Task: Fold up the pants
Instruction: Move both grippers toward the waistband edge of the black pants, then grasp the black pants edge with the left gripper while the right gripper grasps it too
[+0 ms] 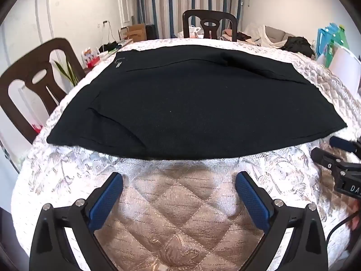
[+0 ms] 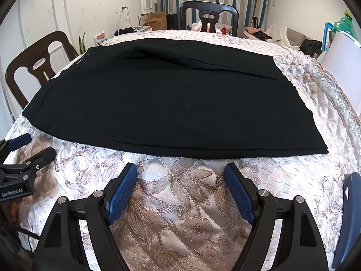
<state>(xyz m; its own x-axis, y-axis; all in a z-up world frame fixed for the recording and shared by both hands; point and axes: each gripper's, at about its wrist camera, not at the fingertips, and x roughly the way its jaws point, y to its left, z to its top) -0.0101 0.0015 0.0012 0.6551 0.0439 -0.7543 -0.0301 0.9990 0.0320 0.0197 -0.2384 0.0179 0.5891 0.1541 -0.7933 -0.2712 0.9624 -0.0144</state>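
Observation:
The black pants (image 1: 191, 103) lie flat and folded over on the quilted floral tablecloth (image 1: 180, 203), also in the right wrist view (image 2: 169, 103). My left gripper (image 1: 179, 180) is open and empty, just short of the pants' near edge. My right gripper (image 2: 180, 171) is open and empty, also just short of the near edge. The right gripper shows at the right edge of the left wrist view (image 1: 334, 151); the left gripper shows at the left edge of the right wrist view (image 2: 29, 149).
Dark wooden chairs stand at the far side (image 1: 209, 26) and the left (image 1: 36, 83) of the table. A white board (image 2: 343, 52) and blue-green bags (image 1: 331, 40) stand at the right. Clutter and boxes (image 1: 135, 31) lie beyond.

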